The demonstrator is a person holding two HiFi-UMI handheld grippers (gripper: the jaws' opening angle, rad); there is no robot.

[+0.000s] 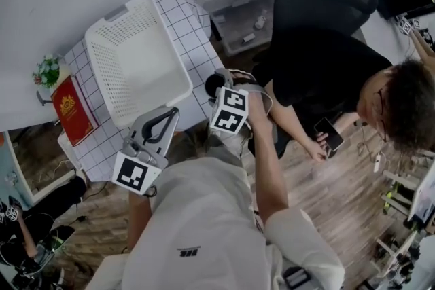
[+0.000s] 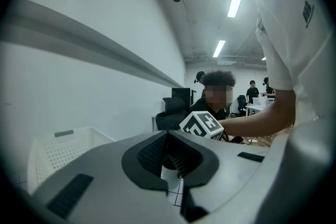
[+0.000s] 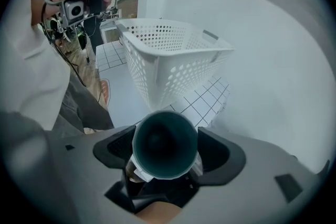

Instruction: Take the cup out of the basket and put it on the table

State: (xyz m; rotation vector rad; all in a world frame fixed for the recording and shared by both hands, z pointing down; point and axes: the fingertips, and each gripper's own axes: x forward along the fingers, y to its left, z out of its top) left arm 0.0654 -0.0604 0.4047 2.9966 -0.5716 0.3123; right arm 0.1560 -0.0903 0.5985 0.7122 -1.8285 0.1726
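The cup (image 3: 164, 144) was already clear of the white basket (image 1: 173, 58). It sat gripped between the jaws of the right gripper (image 1: 219, 83), lying sideways with its dark mouth turned back toward the gripper's body, presumably just as it had been seized by its wall. It hung off the counter (image 1: 194, 30) at the right edge, near the front corner and just beside the basket's near right corner. From where I stood I could not tell whether it was over the tiled top or just past the edge. To my eye the cup would need tipping upright before it could be set down on the bare tiles by the basket. The left gripper (image 1: 166, 117) waited at the front edge with its jaws closed on nothing, apparently kept back out of the way, its nose aimed at the basket.
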